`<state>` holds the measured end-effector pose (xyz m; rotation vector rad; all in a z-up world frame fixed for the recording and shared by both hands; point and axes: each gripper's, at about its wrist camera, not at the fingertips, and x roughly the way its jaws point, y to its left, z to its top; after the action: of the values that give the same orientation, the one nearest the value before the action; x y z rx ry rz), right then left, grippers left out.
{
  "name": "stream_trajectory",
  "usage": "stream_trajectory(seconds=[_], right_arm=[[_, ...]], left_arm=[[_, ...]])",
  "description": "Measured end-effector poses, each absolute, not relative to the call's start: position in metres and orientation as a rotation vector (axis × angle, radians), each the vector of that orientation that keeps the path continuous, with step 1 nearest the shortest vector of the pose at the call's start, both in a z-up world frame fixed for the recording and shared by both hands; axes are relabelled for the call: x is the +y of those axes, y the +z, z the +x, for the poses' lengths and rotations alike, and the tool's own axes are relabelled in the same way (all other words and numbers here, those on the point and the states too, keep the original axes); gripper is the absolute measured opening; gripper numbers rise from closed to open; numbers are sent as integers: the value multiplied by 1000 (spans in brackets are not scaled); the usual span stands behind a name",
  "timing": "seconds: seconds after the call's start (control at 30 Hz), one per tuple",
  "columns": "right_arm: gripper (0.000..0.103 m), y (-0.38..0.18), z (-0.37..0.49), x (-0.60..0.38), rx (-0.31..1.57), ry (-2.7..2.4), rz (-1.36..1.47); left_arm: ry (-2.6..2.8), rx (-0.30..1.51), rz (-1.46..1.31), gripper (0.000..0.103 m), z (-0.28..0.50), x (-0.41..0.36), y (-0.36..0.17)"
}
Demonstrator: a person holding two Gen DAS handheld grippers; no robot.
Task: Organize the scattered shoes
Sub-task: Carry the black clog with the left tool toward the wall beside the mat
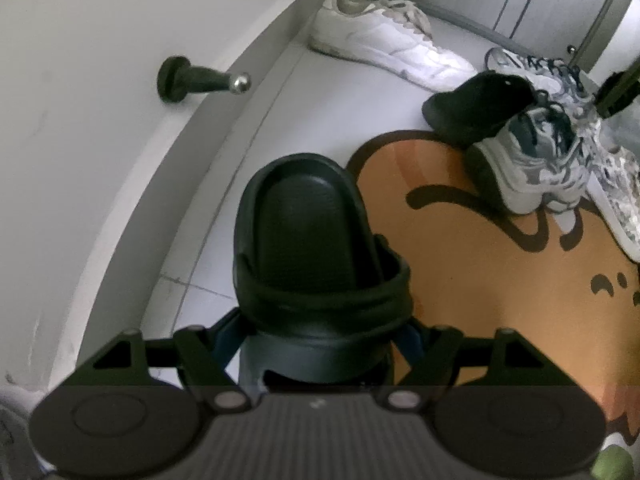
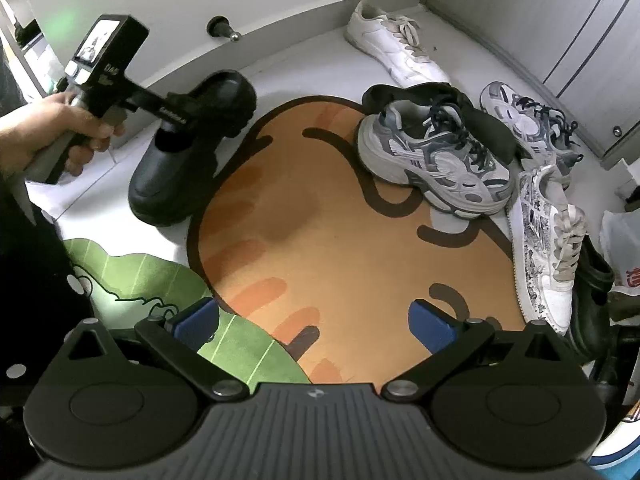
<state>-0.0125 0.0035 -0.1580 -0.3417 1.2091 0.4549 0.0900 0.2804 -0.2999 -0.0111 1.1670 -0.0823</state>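
Observation:
My left gripper (image 1: 318, 336) is shut on a black clog (image 1: 308, 232) across its middle, by the strap, heel end pointing away. In the right wrist view the same clog (image 2: 188, 160) hangs tilted, toe down, just above the white floor beside the orange mat (image 2: 320, 248), held by the left gripper (image 2: 176, 114). My right gripper (image 2: 314, 320) is open and empty above the mat. A second black clog (image 2: 432, 100) lies under a grey sneaker (image 2: 436, 160). Another grey sneaker (image 2: 532, 124), a patterned white sneaker (image 2: 548, 248) and a plain white sneaker (image 2: 396, 48) lie around.
A white wall with a black door stopper (image 1: 192, 80) runs on the left. Cabinet doors (image 2: 540, 20) stand at the back right. A green leaf-shaped mat (image 2: 160, 276) lies at the lower left. Another dark clog (image 2: 592, 300) and a plastic bag (image 2: 624, 248) sit at the right edge.

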Motion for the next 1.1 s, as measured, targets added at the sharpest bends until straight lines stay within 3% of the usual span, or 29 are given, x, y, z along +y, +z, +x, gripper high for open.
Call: stream_trajectory(seconds=[0.53, 0.9, 1.1], right_arm=[[103, -159, -8, -2, 1204, 464, -355], [103, -164, -2, -2, 1214, 448, -348], [103, -153, 2, -5, 1180, 427, -341]], left_arm=[[-58, 1192, 10, 74, 94, 305, -309], [-74, 1215, 15, 83, 95, 303, -317], [-92, 1216, 46, 81, 91, 301, -316]])
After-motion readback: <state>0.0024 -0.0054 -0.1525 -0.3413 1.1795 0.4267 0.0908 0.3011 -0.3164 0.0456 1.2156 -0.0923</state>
